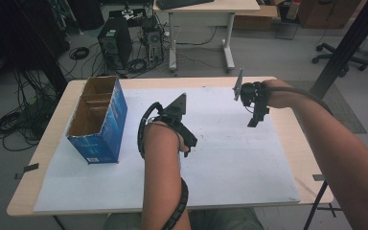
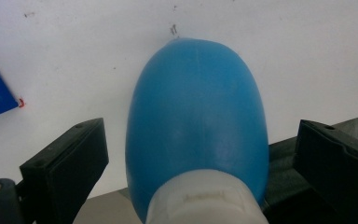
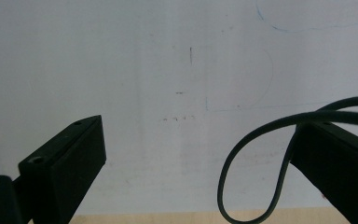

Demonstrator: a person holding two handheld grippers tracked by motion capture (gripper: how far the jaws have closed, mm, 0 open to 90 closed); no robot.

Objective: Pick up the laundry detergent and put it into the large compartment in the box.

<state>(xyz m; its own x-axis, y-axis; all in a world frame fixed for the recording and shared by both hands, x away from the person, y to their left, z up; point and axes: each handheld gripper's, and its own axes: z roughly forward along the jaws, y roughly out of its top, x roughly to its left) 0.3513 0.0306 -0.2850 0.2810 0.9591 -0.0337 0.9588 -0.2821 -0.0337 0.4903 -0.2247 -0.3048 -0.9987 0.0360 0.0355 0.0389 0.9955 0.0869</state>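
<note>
A blue egg-shaped bulb [image 2: 196, 93] with a white neck [image 2: 205, 198] lies on the white sheet [image 2: 284, 56], between the jaws of my left gripper [image 2: 203, 130]. Both jaws stand wide, with a gap to the bulb on each side, so the gripper is open around it. From above, my left gripper [image 1: 190, 140] sits low over the middle of the sheet, and the hand hides the bulb. My right gripper [image 1: 255, 122] hangs above the sheet's far right part. In its own view, my right gripper [image 3: 200, 135] is open with nothing between its jaws.
An open blue cardboard box [image 1: 98, 120] stands on the left of the wooden table [image 1: 43, 143]. A black cable [image 3: 256, 140] loops in front of the right jaw. Beyond the table are a desk [image 1: 206, 7] and a computer tower [image 1: 115, 45].
</note>
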